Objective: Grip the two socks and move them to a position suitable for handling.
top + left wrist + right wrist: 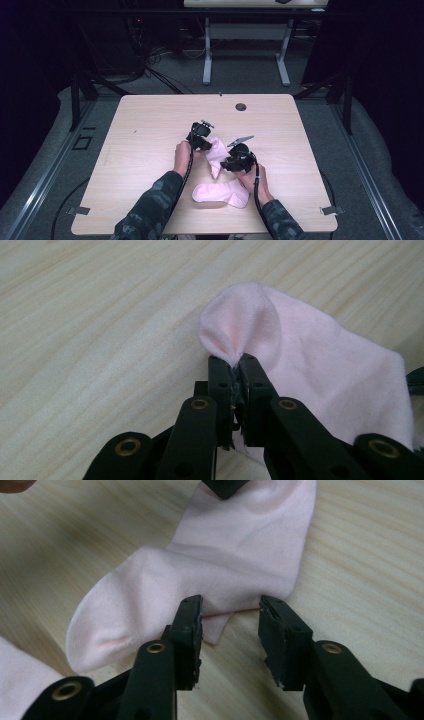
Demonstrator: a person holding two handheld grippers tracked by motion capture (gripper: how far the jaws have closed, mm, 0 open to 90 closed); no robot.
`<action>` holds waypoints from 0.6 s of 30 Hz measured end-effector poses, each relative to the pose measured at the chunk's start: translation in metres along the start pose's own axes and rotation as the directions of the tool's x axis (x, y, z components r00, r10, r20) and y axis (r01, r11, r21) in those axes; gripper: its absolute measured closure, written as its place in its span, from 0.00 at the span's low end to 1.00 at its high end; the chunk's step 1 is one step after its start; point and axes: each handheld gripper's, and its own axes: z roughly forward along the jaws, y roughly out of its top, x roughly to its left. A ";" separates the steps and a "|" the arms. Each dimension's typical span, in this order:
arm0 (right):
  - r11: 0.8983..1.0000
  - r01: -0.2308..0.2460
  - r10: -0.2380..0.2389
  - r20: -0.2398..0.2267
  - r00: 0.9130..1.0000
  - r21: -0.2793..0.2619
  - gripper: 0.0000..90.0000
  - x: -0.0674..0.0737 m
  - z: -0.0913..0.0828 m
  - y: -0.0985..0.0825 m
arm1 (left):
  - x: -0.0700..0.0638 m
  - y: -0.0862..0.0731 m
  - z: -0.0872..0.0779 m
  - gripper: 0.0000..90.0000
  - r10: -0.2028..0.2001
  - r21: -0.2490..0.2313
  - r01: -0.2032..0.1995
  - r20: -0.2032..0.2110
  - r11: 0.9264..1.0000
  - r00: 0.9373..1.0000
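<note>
Two pale pink socks lie on the wooden table (150, 120). The upper sock (216, 154) stretches between both grippers. My left gripper (238, 361) is shut on a pinched fold of this sock (310, 360) at its far end, and the fabric bulges above the jaw tips. That gripper (205, 143) sits at the sock's upper left. My right gripper (231, 604) is open at the near edge of the same sock (225, 560), one jaw over the fabric, the other over bare wood. It (228, 162) lies at the sock's lower right. The second sock (220, 194) rests flat by the front edge.
A round cable hole (241, 106) sits near the table's far edge. Another desk (245, 35) stands on the floor behind. A corner of the second sock (20, 675) lies close to my right gripper. Camouflage sleeves come in from the front.
</note>
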 end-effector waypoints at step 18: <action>0.999 0.033 -0.033 0.048 0.998 0.009 1.00 0.000 -0.002 -0.001 | 0.016 -0.025 -0.018 0.96 -0.070 -0.034 0.069 -0.006 0.997 0.998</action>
